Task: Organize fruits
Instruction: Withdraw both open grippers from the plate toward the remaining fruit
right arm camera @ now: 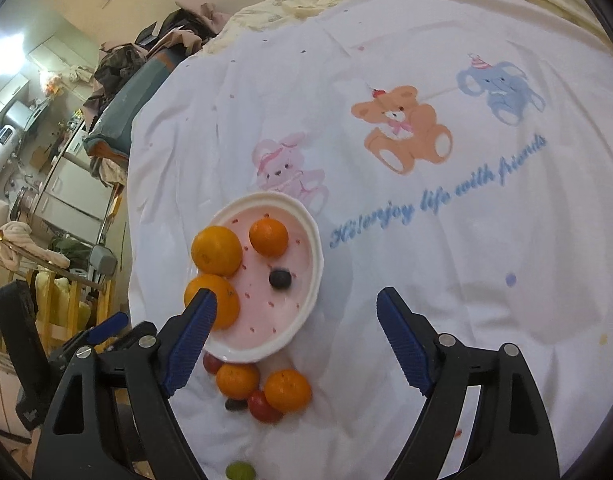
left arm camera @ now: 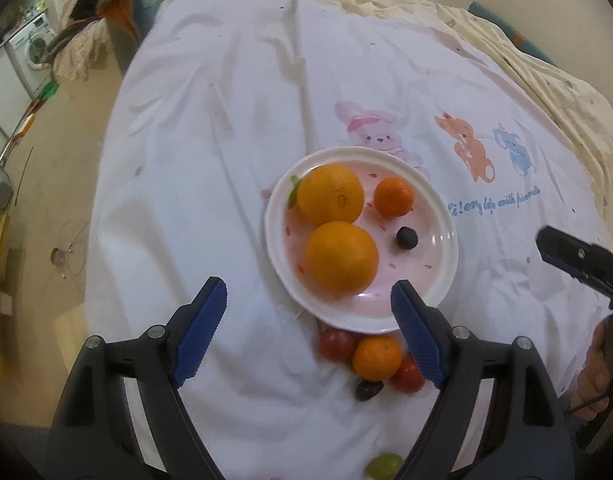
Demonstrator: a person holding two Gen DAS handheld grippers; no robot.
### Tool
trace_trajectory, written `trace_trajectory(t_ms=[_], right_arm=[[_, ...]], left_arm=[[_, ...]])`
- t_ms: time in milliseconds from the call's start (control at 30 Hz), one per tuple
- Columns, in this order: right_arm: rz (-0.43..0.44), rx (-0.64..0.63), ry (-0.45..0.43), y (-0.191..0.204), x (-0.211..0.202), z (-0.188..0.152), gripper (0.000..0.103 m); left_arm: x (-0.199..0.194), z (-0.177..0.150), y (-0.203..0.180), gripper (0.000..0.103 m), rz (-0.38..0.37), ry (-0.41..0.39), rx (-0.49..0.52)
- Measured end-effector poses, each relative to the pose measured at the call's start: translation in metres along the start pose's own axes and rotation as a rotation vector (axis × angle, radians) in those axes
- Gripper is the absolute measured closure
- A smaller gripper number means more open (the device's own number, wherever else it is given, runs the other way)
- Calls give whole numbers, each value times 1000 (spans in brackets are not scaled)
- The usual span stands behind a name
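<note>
Pink plate with two large oranges, one mandarin, one blueberry; both tools wide open, empty.

You had soft, even indoor light; the white sheet read bright without glare. A bright window patch blew out in the right wrist view. Both frames bowed hard at the rims, with dark vignetted corners. The green fruit was blurred.

Left tool gapes — empty — above the fruit-laden plate.
</note>
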State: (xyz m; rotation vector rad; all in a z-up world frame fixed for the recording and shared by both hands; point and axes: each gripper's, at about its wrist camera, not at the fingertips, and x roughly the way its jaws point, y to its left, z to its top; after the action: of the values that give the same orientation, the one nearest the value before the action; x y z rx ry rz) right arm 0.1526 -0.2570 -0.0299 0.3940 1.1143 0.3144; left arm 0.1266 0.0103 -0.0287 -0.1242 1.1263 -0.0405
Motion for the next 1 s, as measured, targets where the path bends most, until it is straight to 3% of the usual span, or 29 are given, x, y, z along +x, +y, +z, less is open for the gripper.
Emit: trace_trajectory(t_ms=[200,633,900,1000], right_arm=[[-12,31,-18,-5,-15,-21,18],[-5,98,29,-11,-15,-51,18],[-23,122,45,-17,-9,-52,18],[-26,131,50,-19,-8,-52,18]], left_arm=[[-12,-10,6,21,13,-17,-10],[-25,-30,16,21,-26,-73,-46],[-8,-35,9,21,20,-16,-20],[3,-36,9,21,-7,30,-51]])
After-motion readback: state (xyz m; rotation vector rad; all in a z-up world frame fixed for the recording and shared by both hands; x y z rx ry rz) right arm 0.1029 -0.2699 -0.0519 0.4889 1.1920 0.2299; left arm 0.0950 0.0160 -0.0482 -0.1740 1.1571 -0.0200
